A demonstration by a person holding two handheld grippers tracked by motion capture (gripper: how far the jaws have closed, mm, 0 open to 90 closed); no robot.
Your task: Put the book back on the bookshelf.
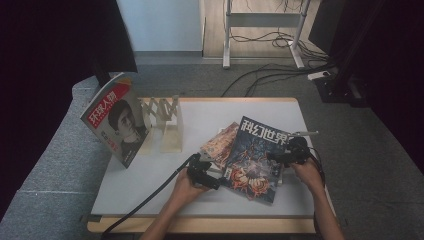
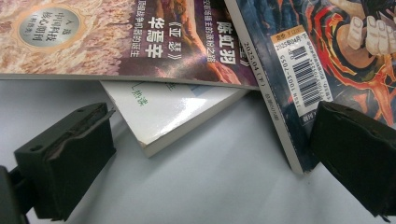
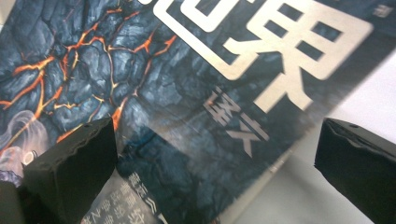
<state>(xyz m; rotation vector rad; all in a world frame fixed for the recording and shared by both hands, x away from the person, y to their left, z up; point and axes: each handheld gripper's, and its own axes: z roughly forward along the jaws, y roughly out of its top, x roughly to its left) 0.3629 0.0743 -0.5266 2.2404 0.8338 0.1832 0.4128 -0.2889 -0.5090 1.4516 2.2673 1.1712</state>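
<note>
Both forearms enter at 6 o'clock. Left gripper [image 1: 202, 172], jaws spread and released, sits at the dark magazine's [image 1: 255, 160] lower-left corner. At 9 o'clock a portrait magazine [image 1: 116, 120] leans on a wooden rack [image 1: 165, 122]. An orange magazine [image 1: 220, 145] and white booklet [image 2: 163, 116] lie underneath. Right gripper [image 1: 287, 152], jaws apart, straddles the dark magazine's right edge.
</note>
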